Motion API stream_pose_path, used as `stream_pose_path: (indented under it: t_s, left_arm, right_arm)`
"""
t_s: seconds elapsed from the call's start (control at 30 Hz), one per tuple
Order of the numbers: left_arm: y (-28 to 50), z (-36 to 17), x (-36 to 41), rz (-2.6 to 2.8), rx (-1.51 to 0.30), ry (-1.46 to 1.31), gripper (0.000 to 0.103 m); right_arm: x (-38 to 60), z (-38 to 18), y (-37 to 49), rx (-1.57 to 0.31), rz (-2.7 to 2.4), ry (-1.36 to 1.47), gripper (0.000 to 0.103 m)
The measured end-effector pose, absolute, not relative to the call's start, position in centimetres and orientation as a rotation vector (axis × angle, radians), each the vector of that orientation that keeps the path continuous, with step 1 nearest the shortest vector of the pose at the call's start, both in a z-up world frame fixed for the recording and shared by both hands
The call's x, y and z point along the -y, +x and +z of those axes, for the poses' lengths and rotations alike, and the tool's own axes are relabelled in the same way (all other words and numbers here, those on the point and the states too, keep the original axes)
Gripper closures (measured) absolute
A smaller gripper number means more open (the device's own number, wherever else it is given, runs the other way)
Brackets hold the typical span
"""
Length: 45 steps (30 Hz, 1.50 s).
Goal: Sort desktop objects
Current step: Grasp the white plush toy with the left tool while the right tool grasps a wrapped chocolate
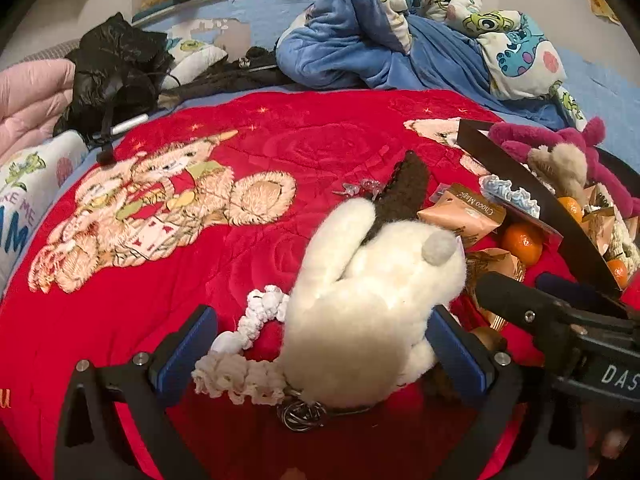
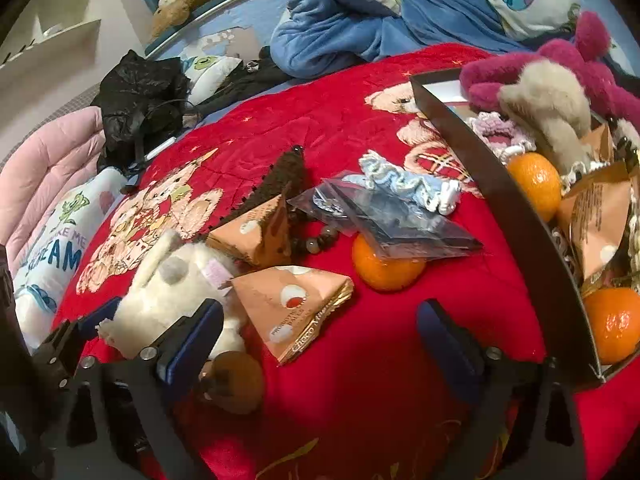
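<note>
A white plush toy (image 1: 372, 300) with a grey tail lies on the red blanket (image 1: 200, 280), between the wide-open jaws of my left gripper (image 1: 324, 344); the right pad touches it, the left pad stands apart. A white crochet piece (image 1: 248, 356) and a metal ring (image 1: 300, 414) lie under it. My right gripper (image 2: 320, 332) is open and empty, over bare blanket beside an orange snack packet (image 2: 296, 308). A tangerine (image 2: 384, 268), a clear bag (image 2: 384, 216) and a blue crochet piece (image 2: 404, 184) lie ahead. The plush also shows at the left (image 2: 168, 292).
A dark box (image 2: 500, 200) at the right holds tangerines (image 2: 536, 184), snack packets, crochet pieces and a magenta plush (image 2: 560, 60). A brown knitted piece (image 1: 408, 188), a bead bracelet (image 2: 320, 240) and a brown ball (image 2: 236, 380) lie on the blanket. Blue bedding and a black bag lie beyond.
</note>
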<state>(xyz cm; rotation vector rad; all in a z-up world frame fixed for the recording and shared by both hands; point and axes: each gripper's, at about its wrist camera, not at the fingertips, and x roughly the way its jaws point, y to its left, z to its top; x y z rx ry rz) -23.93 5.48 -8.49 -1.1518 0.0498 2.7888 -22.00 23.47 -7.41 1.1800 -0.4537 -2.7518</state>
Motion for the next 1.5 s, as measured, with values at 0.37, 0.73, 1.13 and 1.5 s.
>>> stream_pose_path:
  t_s: [0.37,0.73,1.13,1.5]
  left_arm:
    - [-24.9,-10.0,-4.9,2.715,0.032,-1.230,0.000]
    - [-24.9,-10.0,-5.1,2.692,0.051,-1.209,0.010]
    - [-23.6,-8.8,-6.0,2.688,0.004,-1.126,0.043]
    - [-22.2,-7.6,-5.6,2.749,0.018,-1.083,0.044]
  right_arm:
    - [-23.5,-7.8,-21.8,0.418,-2.809,1.200,0.033]
    - [-24.0,-8.1,-21.5,0.453,-2.809,1.144,0.057]
    - [-23.3,-7.7,-21.5,0.421,-2.803,1.125,0.076]
    - [-23.9,-6.9,-20.5,0.499,-2.810,1.080,0.079]
